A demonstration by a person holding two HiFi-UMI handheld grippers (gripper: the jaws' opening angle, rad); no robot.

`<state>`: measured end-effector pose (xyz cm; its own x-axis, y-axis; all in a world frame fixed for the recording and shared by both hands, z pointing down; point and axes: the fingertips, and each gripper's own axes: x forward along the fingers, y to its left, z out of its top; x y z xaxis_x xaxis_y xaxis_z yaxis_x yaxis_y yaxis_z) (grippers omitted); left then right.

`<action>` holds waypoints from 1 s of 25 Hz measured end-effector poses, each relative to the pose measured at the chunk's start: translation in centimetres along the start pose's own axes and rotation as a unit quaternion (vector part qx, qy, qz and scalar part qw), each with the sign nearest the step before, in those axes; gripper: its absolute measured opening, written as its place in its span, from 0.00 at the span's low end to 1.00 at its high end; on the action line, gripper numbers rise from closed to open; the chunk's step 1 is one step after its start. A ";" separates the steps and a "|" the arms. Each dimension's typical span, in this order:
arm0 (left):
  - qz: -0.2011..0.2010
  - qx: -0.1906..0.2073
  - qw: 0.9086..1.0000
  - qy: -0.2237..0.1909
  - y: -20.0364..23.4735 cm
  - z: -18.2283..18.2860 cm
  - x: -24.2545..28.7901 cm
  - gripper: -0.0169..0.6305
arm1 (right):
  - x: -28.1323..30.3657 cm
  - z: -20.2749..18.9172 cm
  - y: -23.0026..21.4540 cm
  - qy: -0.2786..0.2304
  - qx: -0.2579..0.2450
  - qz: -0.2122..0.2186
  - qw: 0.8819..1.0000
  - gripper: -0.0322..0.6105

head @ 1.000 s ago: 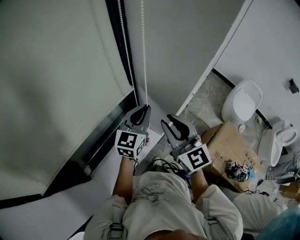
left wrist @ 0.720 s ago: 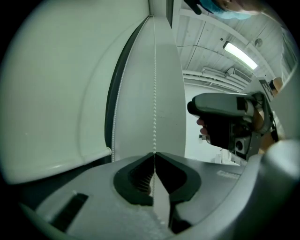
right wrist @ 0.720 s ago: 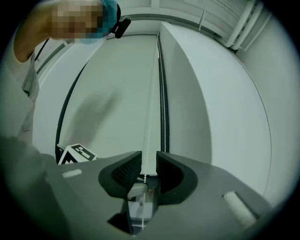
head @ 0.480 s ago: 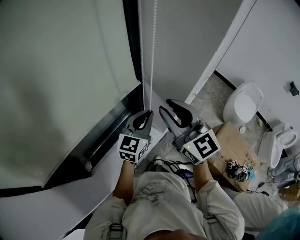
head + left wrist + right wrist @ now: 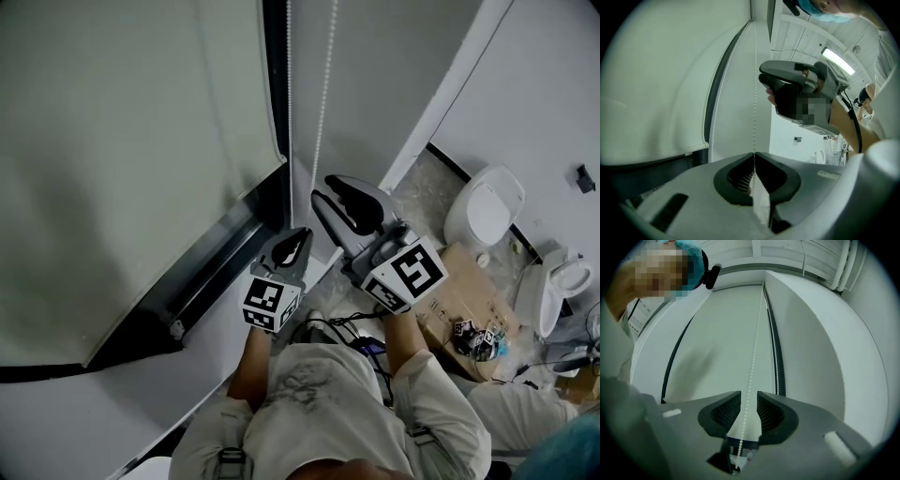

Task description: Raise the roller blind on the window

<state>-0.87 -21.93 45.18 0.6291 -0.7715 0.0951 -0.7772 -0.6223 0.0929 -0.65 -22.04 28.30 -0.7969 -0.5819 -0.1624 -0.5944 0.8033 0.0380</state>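
The left gripper [image 5: 300,236] clamps one strand of the bead chain [image 5: 289,94] just right of the roller blind [image 5: 131,169], while the right gripper's [image 5: 323,187] jaws are opening around the other strand, clear of it.

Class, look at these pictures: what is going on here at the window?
A person works a roller blind with two handheld grippers. The left gripper is shut on the bead chain. On the right gripper the jaws are opening, the chain running loose between them. The blind hangs partly down.
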 end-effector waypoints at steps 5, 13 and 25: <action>-0.006 -0.003 1.000 -0.004 -0.7 -0.2 -0.4 0.05 | 0.8 0.7 0.1 -0.006 0.003 0.008 1.000 0.24; -0.009 -0.008 1.000 -0.007 -0.8 0.0 -1.3 0.05 | 1.6 1.9 0.3 -0.017 0.004 0.003 1.000 0.13; -0.010 -0.022 1.000 -0.014 -0.8 -1.2 -2.8 0.05 | 0.9 0.9 2.0 -0.012 -0.011 0.011 1.000 0.08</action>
<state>-1.97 -19.14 46.06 0.6429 -0.7632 0.0646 -0.7633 -0.6313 0.1375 -2.49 -20.81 27.31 -0.8066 -0.5615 -0.1846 -0.5800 0.8121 0.0641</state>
